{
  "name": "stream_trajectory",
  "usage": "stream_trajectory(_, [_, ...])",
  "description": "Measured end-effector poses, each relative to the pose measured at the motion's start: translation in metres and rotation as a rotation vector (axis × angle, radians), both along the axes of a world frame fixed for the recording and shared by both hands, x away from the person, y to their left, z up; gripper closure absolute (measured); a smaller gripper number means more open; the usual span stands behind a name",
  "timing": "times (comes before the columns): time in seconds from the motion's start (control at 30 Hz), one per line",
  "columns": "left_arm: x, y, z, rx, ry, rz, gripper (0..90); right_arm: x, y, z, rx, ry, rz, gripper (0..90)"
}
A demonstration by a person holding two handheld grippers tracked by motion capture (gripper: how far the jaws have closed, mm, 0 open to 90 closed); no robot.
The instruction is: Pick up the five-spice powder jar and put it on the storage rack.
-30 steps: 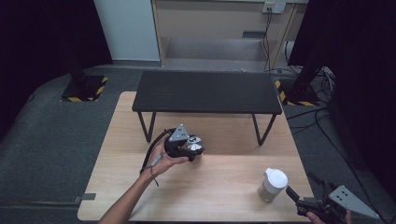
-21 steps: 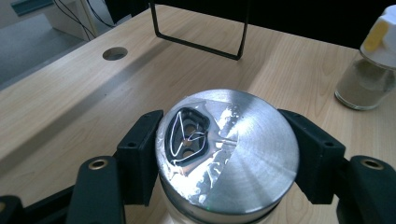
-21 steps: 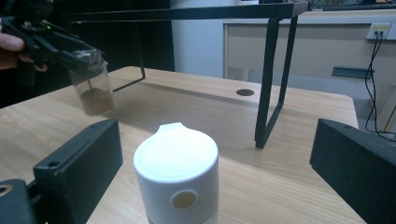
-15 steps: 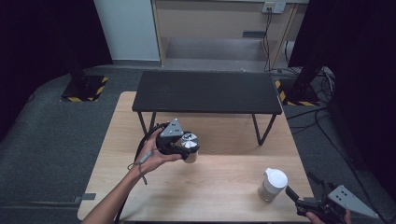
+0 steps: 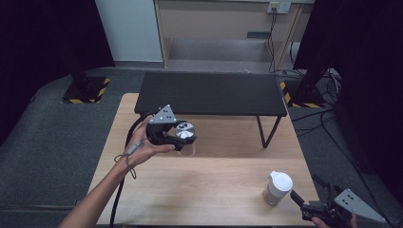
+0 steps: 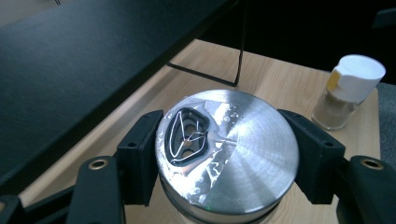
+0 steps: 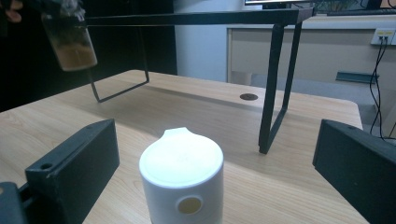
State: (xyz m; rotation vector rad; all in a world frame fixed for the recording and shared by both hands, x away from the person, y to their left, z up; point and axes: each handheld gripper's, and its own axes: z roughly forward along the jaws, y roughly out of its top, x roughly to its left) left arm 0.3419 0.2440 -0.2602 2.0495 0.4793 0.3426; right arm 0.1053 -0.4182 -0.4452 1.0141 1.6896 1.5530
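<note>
My left gripper (image 5: 183, 136) is shut on a glass jar with a brushed metal lid (image 5: 185, 129), held in the air above the wooden table (image 5: 214, 190), just in front of the black shelf. In the left gripper view both pads clamp the lid's rim (image 6: 252, 149). In the right gripper view the same jar (image 7: 70, 44) shows brown powder. My right gripper (image 5: 309, 190) lies at the table's front right corner. Its jaws have just been opening and stand wide. A white-capped jar (image 5: 278, 187) (image 7: 182, 177) stands just ahead of its fingertips, untouched.
A low black metal shelf (image 5: 209, 92) on thin legs spans the far half of the table. A cable trails from the left gripper down along the person's forearm. Dark floor surrounds the table, with cables at the right.
The left hand has lifted the metal-lidded jar off the table and carried it up and slightly left, toward the shelf. The right gripper and the white-capped jar have stayed in place.
</note>
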Motion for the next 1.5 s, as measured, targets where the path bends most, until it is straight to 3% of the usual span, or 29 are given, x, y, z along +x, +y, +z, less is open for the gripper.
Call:
stream_trajectory(0.3, [0.001, 0.01, 0.04, -0.004, 0.008, -0.002, 33.4, 0.0, 0.0, 0.0, -0.001, -0.005, 0.004, 0.8])
stream_trajectory(0.63, [0.001, 0.01, 0.067, 0.004, -0.006, 0.009, 33.4, 0.001, 0.0, -0.001, -0.003, -0.01, 0.014, 0.8])
stream_trajectory(1.17, [0.014, 0.005, 0.092, 0.009, -0.014, 0.057, 33.4, 0.0, 0.0, -0.001, -0.001, -0.011, 0.012, 0.8])
stream_trajectory(1.5, [0.034, -0.004, 0.1, -0.012, -0.001, 0.164, 33.4, 0.0, -0.001, -0.001, 0.002, -0.013, 0.014, 0.8])
